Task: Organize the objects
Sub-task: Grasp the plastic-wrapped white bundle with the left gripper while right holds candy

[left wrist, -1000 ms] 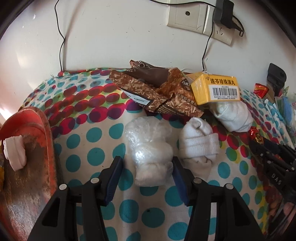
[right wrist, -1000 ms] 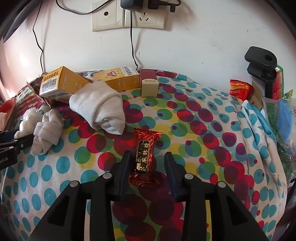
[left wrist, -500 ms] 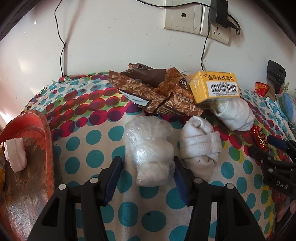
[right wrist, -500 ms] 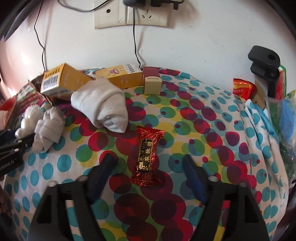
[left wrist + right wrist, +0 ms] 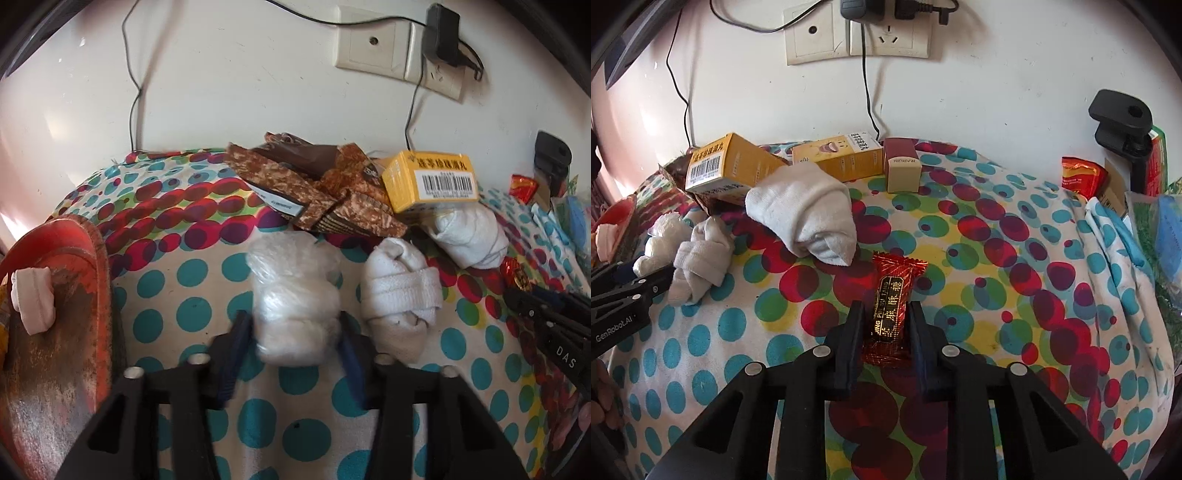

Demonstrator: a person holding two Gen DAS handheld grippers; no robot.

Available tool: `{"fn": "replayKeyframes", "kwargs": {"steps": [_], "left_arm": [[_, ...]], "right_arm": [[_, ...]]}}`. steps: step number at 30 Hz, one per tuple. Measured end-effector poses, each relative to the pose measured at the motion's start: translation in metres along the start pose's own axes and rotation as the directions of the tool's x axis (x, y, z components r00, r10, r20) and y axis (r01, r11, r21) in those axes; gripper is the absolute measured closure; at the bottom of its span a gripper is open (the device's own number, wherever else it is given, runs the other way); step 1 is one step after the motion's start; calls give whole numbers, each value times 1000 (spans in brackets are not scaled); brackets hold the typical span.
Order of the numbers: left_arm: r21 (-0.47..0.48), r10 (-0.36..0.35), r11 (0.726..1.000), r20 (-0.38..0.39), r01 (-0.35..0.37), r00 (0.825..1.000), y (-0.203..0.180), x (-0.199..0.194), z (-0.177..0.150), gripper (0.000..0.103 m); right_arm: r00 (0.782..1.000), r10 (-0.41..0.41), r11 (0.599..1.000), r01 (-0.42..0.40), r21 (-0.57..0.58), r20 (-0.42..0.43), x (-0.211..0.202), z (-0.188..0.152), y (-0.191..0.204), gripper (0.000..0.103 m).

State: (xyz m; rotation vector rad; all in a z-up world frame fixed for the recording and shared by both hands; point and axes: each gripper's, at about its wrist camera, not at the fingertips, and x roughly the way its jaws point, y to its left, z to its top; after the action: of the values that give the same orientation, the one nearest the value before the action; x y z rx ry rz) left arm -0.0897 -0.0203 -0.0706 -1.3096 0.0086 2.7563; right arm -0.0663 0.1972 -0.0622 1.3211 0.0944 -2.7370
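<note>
Red foil candy wrapper [image 5: 891, 308] lies lengthwise between the right tongs [image 5: 886, 325], just closed onto it; left tongs [image 5: 291, 332] have just closed around a plastic-wrapped white bundle [image 5: 293, 299].

Bare cloth [image 5: 1015, 258] right of rolled sock [image 5: 805, 214]

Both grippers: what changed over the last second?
The left gripper has just been closing, and its pads now press the plastic-wrapped sock bundle. The right gripper was narrow, swung wide, then closed on the red candy. Neither item has been lifted. The rolled white socks, yellow box, brown wrappers and spotted cloth lie as before.
</note>
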Motion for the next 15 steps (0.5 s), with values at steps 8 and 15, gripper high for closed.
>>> {"fn": "replayKeyframes", "kwargs": {"steps": [8, 15], "left_arm": [[-38, -45, 998, 41, 46, 998, 6, -7, 1, 69], [-59, -89, 994, 45, 91, 995, 13, -9, 0, 69]], "right_arm": [[997, -38, 998, 42, -56, 66, -11, -1, 13, 83], [997, -62, 997, 64, -38, 47, -8, 0, 10, 82]]}}
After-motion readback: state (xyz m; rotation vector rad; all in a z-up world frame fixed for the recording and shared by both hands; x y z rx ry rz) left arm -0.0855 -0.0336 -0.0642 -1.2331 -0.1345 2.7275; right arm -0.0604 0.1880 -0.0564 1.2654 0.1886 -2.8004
